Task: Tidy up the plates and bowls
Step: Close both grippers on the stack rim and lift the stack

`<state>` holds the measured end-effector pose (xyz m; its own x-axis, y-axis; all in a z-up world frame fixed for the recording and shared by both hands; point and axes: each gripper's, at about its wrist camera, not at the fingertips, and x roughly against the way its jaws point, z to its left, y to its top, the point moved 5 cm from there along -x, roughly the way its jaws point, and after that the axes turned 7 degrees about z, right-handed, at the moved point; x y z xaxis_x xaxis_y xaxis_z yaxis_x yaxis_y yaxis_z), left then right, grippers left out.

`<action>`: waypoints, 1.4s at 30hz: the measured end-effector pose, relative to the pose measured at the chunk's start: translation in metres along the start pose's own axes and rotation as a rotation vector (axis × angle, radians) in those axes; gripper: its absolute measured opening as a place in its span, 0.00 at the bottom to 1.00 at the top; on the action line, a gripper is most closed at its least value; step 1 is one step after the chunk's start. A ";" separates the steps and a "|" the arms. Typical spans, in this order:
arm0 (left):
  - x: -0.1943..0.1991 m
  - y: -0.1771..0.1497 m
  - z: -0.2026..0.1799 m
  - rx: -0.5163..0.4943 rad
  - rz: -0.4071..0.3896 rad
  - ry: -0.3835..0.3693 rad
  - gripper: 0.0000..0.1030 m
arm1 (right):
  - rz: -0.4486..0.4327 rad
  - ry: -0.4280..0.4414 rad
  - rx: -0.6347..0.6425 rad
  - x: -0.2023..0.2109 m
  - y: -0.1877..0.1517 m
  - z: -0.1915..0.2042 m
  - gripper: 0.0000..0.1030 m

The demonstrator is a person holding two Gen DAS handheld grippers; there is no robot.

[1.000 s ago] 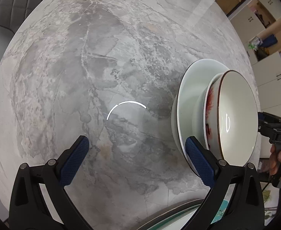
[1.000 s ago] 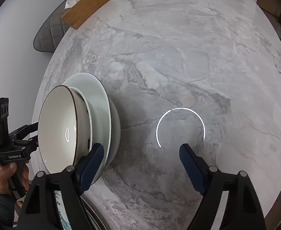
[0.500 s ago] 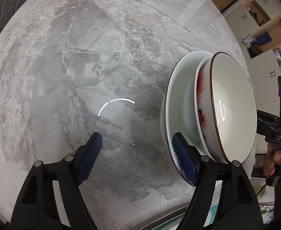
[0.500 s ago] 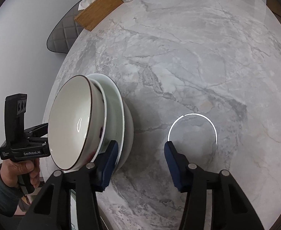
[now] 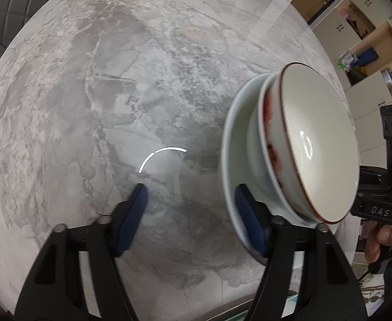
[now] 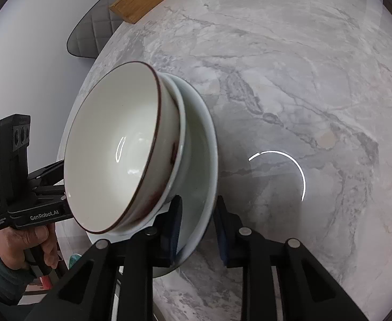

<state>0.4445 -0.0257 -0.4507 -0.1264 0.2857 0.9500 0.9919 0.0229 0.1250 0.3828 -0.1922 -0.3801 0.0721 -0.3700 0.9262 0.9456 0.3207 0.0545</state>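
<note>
Two closing tools (image 5: 190, 214) (image 6: 197, 224) astride pale plate's rim (image 6: 209, 176), brown-rimmed bowl (image 6: 115, 149) atop.

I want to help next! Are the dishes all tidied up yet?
Nearly. Done: the brown-rimmed bowl and white bowl sit stacked on the plate. In hand: the right hand-held gripper has just been closing astride the plate's rim; the left hand-held gripper, also closing, grips nothing. Left: probably carrying the stack away.
</note>
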 end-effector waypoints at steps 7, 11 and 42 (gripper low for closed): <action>-0.001 0.003 -0.028 -0.058 -0.019 0.019 0.12 | -0.002 -0.037 0.013 -0.003 0.000 0.006 0.24; -0.002 0.003 -0.029 -0.039 -0.013 -0.002 0.11 | -0.009 -0.059 0.011 -0.003 0.000 0.008 0.23; 0.132 -0.164 -0.056 -0.199 -0.036 -0.016 0.11 | -0.155 -0.127 -0.047 0.054 -0.153 0.102 0.21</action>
<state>0.2646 -0.0453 -0.3302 -0.1600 0.3038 0.9392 0.9642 -0.1558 0.2147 0.2095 -0.1726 -0.3006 -0.1128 -0.2977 0.9480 0.9564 0.2262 0.1849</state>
